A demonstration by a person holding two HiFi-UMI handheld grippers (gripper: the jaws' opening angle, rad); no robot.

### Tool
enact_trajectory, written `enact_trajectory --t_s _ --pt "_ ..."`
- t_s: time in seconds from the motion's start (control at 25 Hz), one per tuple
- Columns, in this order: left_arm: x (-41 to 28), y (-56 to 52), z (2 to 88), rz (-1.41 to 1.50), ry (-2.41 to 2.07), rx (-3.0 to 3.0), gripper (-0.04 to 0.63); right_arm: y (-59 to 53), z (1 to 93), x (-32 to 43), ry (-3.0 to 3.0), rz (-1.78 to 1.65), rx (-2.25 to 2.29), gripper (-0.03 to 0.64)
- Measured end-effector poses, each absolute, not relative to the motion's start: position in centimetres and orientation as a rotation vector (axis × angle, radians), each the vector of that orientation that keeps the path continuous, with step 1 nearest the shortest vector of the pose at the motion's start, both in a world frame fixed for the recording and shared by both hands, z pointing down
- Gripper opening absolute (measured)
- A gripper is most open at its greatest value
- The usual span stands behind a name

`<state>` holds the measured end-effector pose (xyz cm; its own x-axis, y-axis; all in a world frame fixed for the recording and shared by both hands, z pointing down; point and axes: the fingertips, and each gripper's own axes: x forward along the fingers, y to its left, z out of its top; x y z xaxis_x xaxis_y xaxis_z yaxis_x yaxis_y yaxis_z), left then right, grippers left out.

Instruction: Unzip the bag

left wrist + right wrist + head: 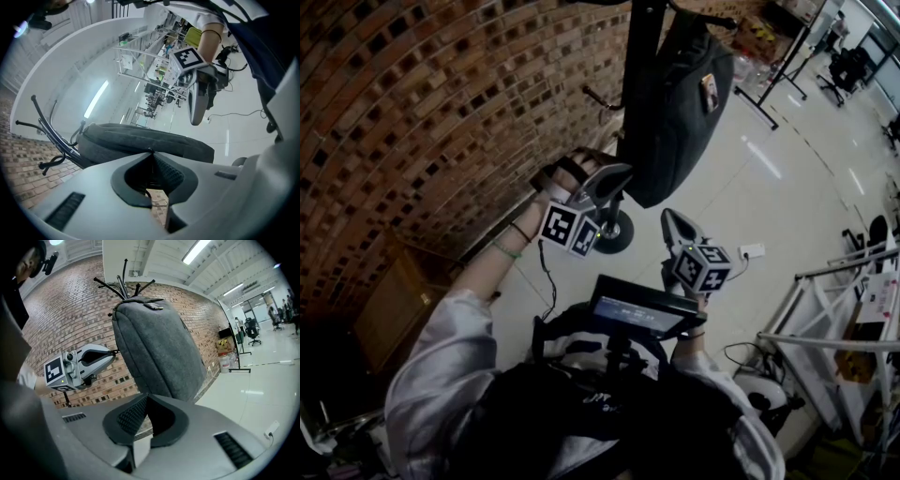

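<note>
Bag (675, 103) hangs on rack (124, 284) and looks closed. Left gripper (617, 172) and right gripper (671, 219) have jaws together, empty, near the bag's lower end, apparently not touching it. Unzipping not yet begun.

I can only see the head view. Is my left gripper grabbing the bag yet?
Observer: No. The left gripper view shows the left gripper with its jaws together and nothing between them. The bag is beyond the tips.
Operator: What about the other one?
Observer: The right gripper is shut and empty too, seen in its own view. The bag hangs beyond it.
Operator: What is the bag hanging on? The top is cut off for me.
Observer: The right gripper view shows dark hooks sticking up and out just above the bag's top.
</note>
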<state>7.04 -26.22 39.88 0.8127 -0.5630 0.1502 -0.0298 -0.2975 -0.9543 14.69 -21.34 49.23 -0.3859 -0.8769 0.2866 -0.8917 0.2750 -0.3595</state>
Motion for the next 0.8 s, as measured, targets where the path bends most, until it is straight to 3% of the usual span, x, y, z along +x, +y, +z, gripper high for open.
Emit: enact_trajectory --t_s 0.8 --pt "7.9 -26.5 43.7 -0.617 0.4 -1.857 0.018 -20.8 49.6 15.0 -2.477 0.756 1.72 -0.009"
